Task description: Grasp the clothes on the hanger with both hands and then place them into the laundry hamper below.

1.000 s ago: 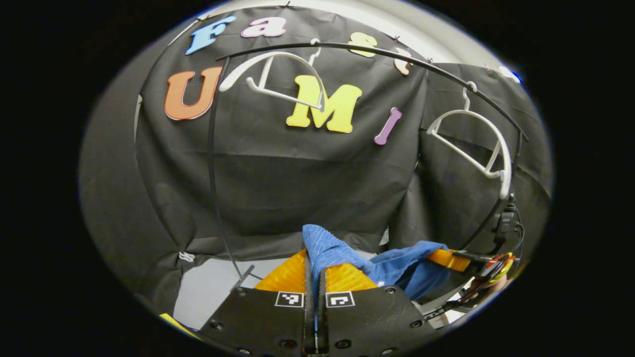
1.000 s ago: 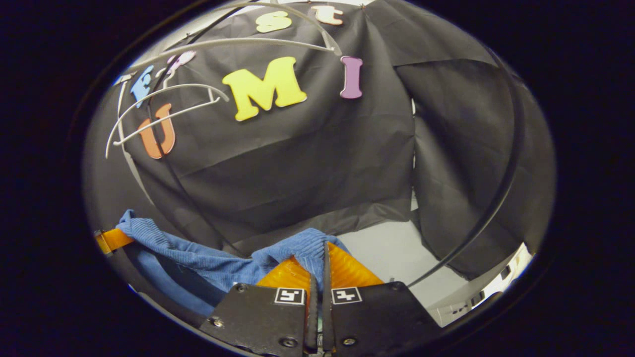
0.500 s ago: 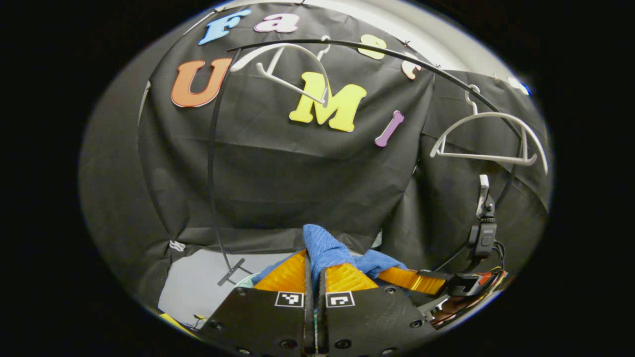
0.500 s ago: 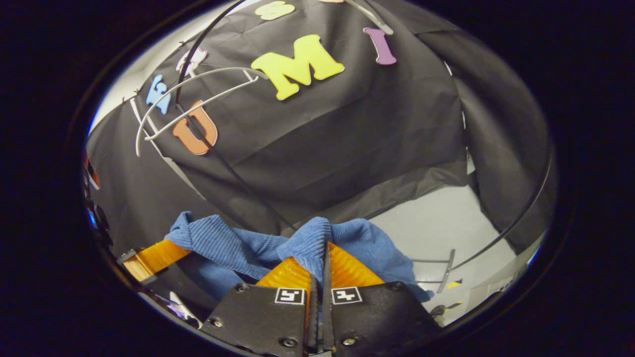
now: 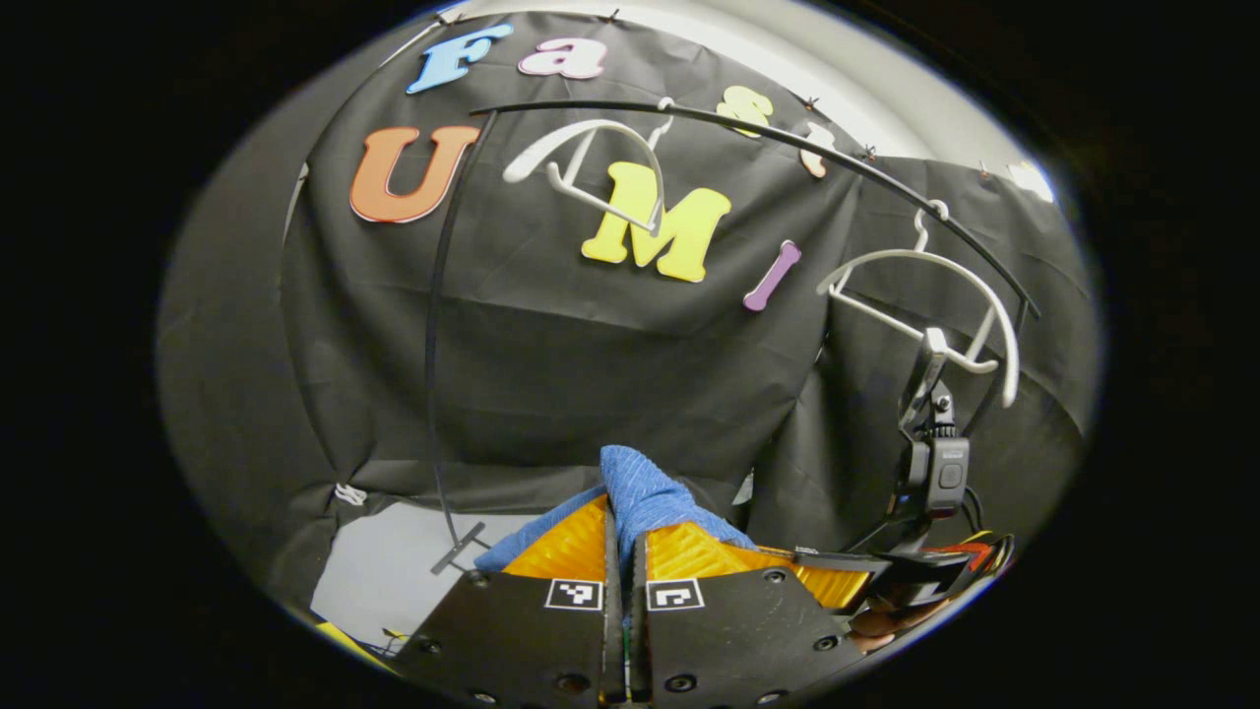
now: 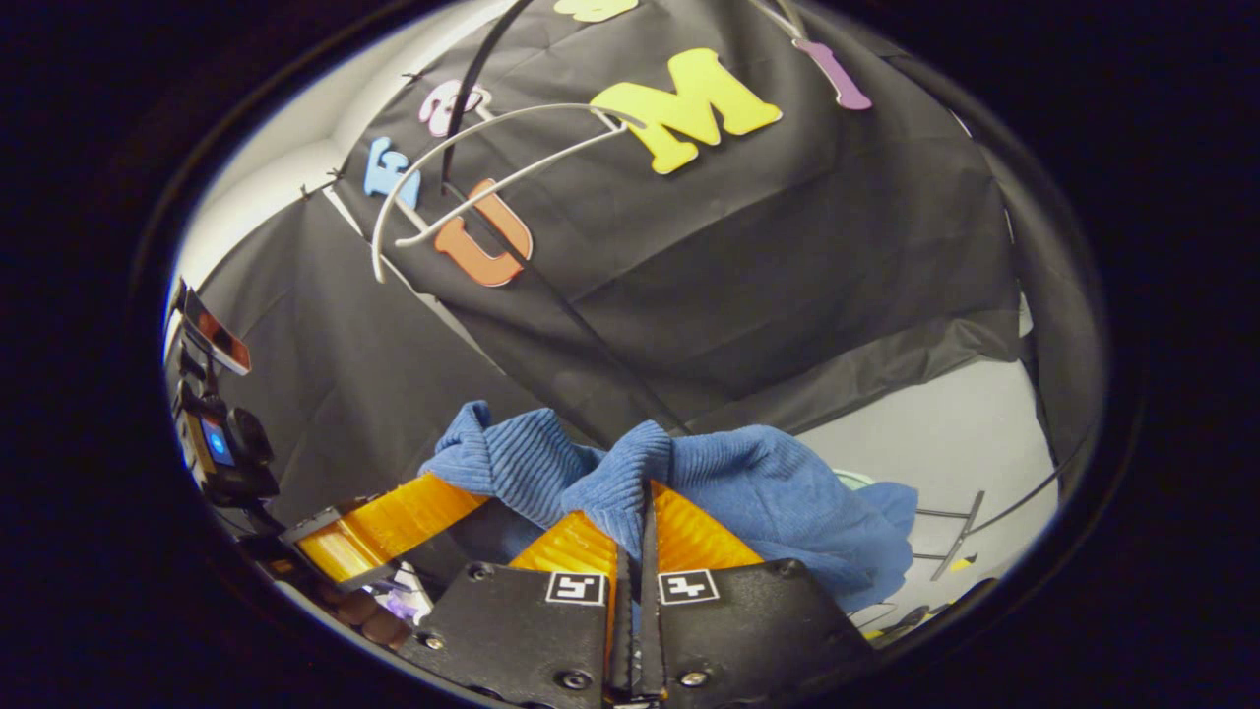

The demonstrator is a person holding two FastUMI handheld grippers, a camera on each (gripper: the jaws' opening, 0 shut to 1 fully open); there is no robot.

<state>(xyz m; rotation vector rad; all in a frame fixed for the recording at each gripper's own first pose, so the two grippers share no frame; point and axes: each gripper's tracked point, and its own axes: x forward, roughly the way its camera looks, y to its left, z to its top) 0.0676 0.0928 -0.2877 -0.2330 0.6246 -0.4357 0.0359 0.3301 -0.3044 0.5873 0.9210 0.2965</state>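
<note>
- One blue ribbed garment (image 6: 778, 497) is the task's thing: a soft knit with fine vertical ribs, bunched into folds and pinched at two spots, with a loose lobe sagging to the right of the right gripper's fingers in the right gripper view.
- In the left gripper view a small peak of the same blue cloth (image 5: 638, 492) stands up from between that gripper's fingers, with a strip of it trailing left behind them.
- Two white hangers (image 5: 920, 295) hang bare on the black curved rail (image 5: 787, 133) of the clothes rack; the second hanger (image 5: 591, 167) hangs farther left on the rail, and in the right gripper view a white hanger (image 6: 472, 182) shows tilted against the dark backdrop.
- A pale green rim (image 6: 854, 479) peeks out just behind the garment's right lobe; too little shows to tell what it is or what it holds.
- The left gripper (image 5: 620, 537) has its fingers closed narrowly on the cloth, both pressing the fold between them.
- The right gripper (image 6: 635, 532) is likewise clamped on a fold, with the cloth rising between the two fingers.
- In the right gripper view the left gripper lies low at the left, angled up toward the garment, a hand (image 6: 359, 612) beneath it.
- In the left gripper view the right gripper (image 5: 832, 581) sits just beside the left one, at lower right.
</note>
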